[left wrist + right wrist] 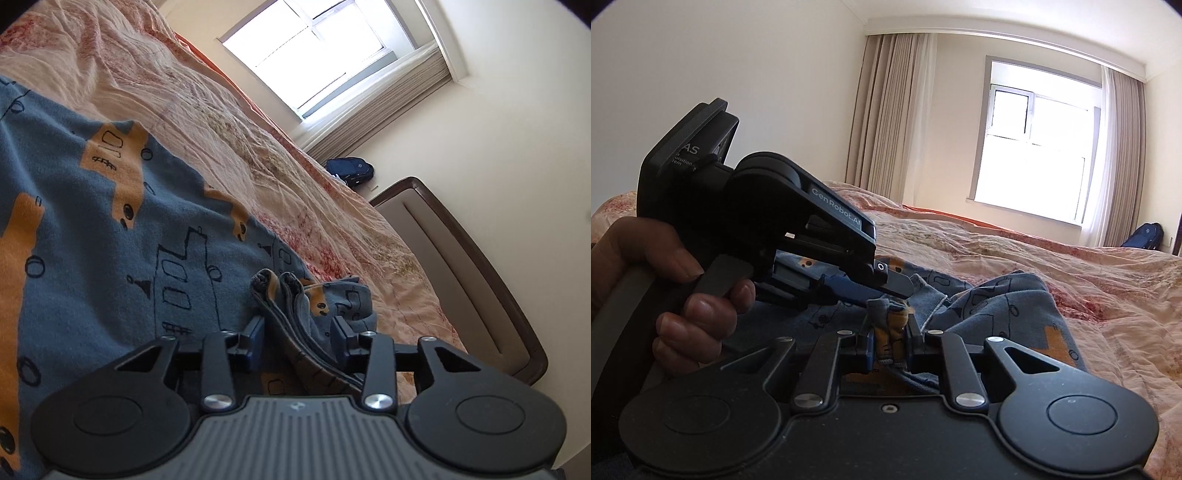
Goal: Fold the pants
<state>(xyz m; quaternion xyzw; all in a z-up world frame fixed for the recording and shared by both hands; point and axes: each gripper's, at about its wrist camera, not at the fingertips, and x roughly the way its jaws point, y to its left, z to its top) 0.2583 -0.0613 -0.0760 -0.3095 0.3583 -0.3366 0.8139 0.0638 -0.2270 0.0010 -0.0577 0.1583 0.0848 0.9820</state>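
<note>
The pants (pixel 110 229) are blue knit with orange shapes and black line drawings, spread on the bed. In the left wrist view my left gripper (pixel 299 332) has its blue pads apart, with a bunched hem of the pants (pixel 295 295) lying loosely between them. In the right wrist view my right gripper (pixel 890 334) is shut on a bunched fold of the pants (pixel 892 317). The left gripper (pixel 894 284) shows there too, just above and left of the right one, held by a hand (pixel 687 295). More pants fabric (pixel 1004 295) lies to the right.
A wrinkled pink floral bedspread (pixel 258 129) covers the bed. A dark-framed headboard (pixel 461 266) stands at the bed's right end. A blue backpack (pixel 351 168) leans by the wall under the window (pixel 1038 155) with beige curtains (pixel 886 110).
</note>
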